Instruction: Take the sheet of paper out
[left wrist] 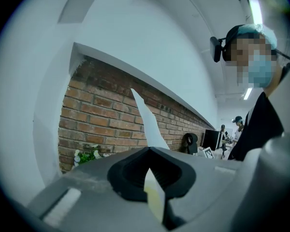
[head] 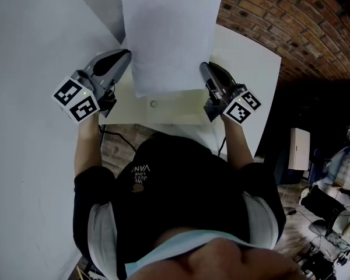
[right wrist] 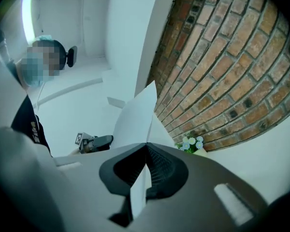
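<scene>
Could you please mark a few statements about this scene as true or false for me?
1. The left claw and the right claw are both shut on the sheet. True.
2. The sheet lies flat on the table. False: the claws hold it up in the air.
3. A cream folder lies on the table by the sheet's lower edge. True.
4. The wall is wood. False: it is brick.
5. The right claw grips the sheet's top edge. False: it grips the right edge near the bottom corner.
</scene>
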`<state>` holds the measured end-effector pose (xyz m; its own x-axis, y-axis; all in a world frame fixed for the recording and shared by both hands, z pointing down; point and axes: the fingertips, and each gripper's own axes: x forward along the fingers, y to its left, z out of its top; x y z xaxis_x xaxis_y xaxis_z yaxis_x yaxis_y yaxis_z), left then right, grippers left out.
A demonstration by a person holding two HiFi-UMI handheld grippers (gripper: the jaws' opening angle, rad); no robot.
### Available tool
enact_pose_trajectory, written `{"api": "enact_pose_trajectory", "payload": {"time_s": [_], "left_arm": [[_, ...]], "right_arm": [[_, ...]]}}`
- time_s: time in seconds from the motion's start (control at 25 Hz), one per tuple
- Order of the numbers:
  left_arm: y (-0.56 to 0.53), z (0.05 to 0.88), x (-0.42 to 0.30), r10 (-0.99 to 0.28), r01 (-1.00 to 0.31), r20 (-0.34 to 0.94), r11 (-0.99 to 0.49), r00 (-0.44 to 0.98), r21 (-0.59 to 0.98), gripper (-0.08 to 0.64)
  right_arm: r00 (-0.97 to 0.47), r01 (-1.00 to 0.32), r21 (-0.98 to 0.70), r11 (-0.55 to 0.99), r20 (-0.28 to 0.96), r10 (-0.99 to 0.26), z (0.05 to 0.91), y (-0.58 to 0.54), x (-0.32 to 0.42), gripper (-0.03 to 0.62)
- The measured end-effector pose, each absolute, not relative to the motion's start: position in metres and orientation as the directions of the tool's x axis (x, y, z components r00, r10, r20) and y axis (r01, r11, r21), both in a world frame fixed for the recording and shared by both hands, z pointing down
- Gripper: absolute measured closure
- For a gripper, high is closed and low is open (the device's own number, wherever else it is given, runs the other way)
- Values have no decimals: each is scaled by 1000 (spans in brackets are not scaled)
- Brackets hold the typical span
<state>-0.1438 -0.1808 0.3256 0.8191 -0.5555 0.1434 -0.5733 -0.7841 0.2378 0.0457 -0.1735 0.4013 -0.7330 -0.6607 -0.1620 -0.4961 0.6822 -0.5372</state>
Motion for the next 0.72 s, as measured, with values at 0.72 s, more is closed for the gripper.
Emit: {"api": "enact_pose_trajectory", "payload": {"time_s": [0.72], "left_arm": [[-197,351,-97,-466,-472,101,-816,879,335,560]], "right_arm": [[-639,-665,-484,569,-25,-768,402,-148,93,598]]}}
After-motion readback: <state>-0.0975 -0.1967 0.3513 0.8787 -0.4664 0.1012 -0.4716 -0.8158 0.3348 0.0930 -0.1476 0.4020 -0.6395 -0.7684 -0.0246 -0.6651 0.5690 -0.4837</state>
